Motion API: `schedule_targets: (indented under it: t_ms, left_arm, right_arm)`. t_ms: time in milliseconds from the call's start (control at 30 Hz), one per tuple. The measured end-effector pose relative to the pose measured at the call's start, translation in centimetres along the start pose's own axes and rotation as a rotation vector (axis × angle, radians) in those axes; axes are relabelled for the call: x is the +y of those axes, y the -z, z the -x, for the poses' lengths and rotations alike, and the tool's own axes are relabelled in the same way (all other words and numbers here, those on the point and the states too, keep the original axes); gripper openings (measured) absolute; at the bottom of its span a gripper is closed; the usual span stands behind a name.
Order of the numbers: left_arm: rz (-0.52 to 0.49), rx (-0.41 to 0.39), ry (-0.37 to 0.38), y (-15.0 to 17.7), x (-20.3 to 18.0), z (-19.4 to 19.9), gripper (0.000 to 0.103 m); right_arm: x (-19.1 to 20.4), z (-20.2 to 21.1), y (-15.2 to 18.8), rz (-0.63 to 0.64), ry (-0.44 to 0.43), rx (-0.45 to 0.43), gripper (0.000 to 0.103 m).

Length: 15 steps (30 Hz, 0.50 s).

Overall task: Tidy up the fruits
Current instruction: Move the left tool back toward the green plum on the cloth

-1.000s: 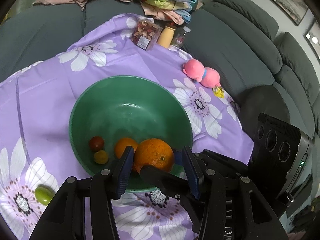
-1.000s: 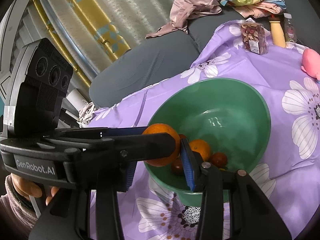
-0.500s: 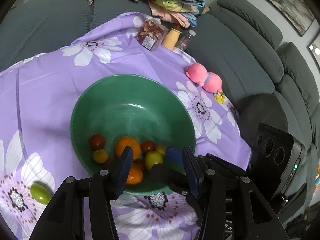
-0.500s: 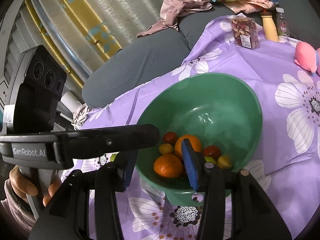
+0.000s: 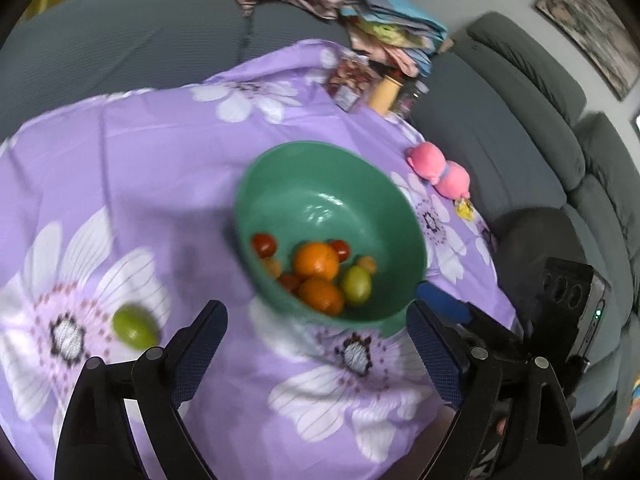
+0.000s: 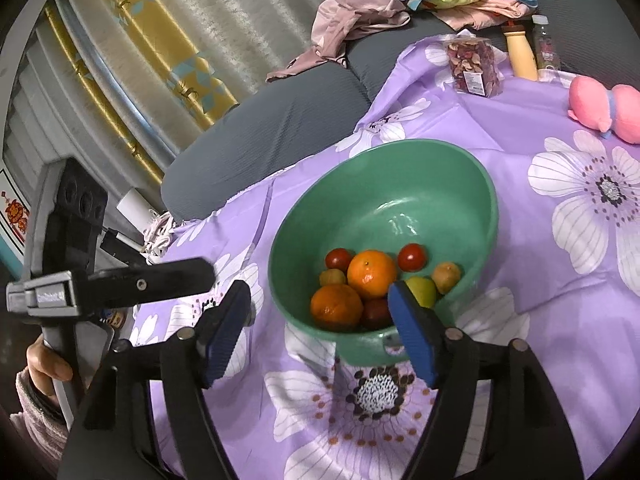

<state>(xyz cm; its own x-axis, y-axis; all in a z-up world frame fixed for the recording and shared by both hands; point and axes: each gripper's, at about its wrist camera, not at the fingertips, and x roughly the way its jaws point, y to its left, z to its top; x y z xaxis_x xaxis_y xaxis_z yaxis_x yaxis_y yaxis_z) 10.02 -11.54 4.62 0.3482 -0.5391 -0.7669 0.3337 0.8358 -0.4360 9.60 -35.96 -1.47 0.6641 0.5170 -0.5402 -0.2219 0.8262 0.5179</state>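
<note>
Sitting in the green bowl (image 6: 476,184) are two oranges (image 6: 370,272) and little fruits (one green fruit (image 5: 134,326) lies outside on the purple cloth (image 5: 120,168)). Left gripper (image 5: 316,356) and right gripper (image 6: 320,332) gape wide, holding nothing.

a home living room, it seems — a grey sofa (image 5: 520,120) wraps round a table under a purple flowered cloth (image 6: 580,240), with heaped clothes (image 6: 360,16), a framed picture (image 5: 588,28) and patterned curtains (image 6: 160,52).

Black hand-held gripper (image 6: 318,332), blue pads (image 6: 412,330)
</note>
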Motion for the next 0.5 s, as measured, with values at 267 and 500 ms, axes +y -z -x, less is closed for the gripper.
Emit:
schedule_targets:
  t_ms: [267,500]
  left_arm:
    - [0.115,-0.028,-0.042,3.3,4.3,2.9,0.092]
    - [0.189,-0.018,-0.046,6.4,6.9,4.2,0.092]
  right_arm:
    - [1.9,0.8,1.3,0.027,-0.002,0.016,0.078]
    - [4.2,0.3,2.6,0.070,-0.013,0.064,0.078]
